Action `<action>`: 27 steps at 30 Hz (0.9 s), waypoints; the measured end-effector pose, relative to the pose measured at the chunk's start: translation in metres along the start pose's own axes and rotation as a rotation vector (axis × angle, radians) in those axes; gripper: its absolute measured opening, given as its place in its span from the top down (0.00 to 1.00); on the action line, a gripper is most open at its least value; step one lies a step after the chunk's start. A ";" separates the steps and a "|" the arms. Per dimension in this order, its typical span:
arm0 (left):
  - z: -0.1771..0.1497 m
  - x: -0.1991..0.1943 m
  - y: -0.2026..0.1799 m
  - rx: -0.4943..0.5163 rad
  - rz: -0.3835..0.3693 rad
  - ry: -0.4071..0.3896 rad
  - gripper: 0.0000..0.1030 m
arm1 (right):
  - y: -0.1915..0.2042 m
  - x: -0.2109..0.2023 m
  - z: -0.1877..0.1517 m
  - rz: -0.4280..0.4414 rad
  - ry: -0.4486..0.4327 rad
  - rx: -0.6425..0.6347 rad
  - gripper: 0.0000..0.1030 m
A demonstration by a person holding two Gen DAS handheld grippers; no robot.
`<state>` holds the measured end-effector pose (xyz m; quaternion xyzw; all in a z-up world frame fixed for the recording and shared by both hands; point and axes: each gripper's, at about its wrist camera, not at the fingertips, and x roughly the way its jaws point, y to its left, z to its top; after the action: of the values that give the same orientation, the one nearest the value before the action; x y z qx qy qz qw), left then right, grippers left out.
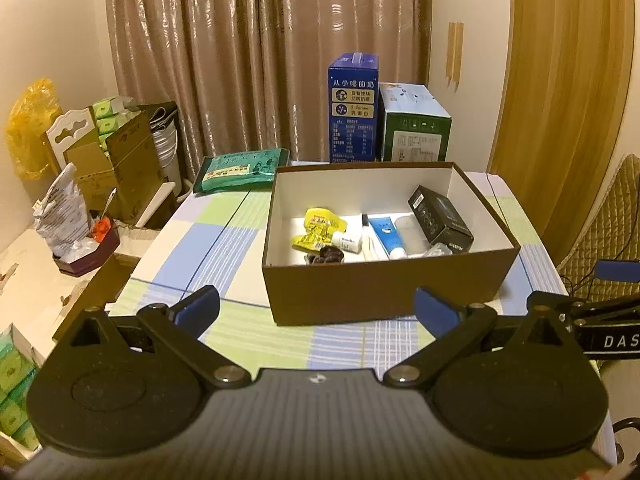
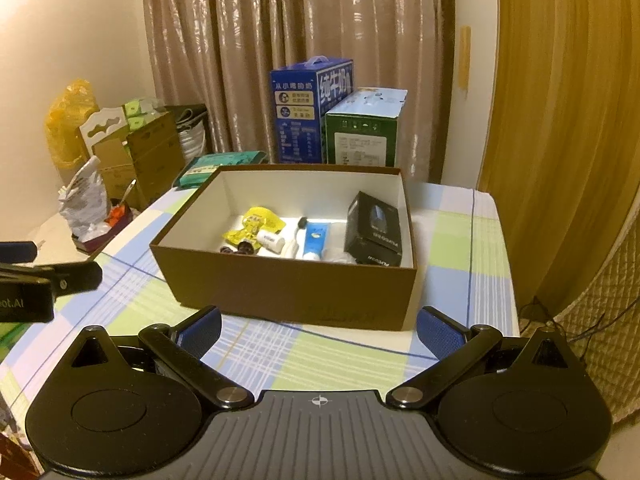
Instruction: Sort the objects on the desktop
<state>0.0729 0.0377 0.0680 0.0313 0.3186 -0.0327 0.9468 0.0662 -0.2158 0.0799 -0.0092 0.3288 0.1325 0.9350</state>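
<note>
A table under a pastel checked cloth (image 1: 224,248) stands before beige curtains, and on it sits an open brown cardboard box with a white lining (image 1: 384,280), which serves as the collecting place: a yellow sachet (image 1: 322,220), a small white bottle (image 1: 347,241), a blue-and-white tube (image 1: 386,236) and a black carton (image 1: 440,220) already lie inside. Both the left gripper (image 1: 316,312) and the right gripper (image 2: 318,330) hover short of the box's near wall with fingers spread wide and holding nothing. No loose object shows on the cloth, so sorting looks about finished.
</note>
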 end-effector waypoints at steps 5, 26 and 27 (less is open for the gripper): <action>-0.011 -0.010 -0.004 -0.015 0.007 0.018 0.01 | -0.002 -0.011 -0.009 0.011 0.004 0.007 0.02; -0.051 -0.034 -0.020 -0.023 0.031 0.068 0.01 | 0.002 -0.031 -0.045 0.050 0.053 -0.040 0.02; -0.053 -0.034 -0.021 -0.023 0.032 0.072 0.01 | 0.002 -0.031 -0.047 0.051 0.058 -0.040 0.02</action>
<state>0.0122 0.0230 0.0462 0.0265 0.3522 -0.0127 0.9355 0.0137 -0.2266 0.0622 -0.0233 0.3533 0.1628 0.9209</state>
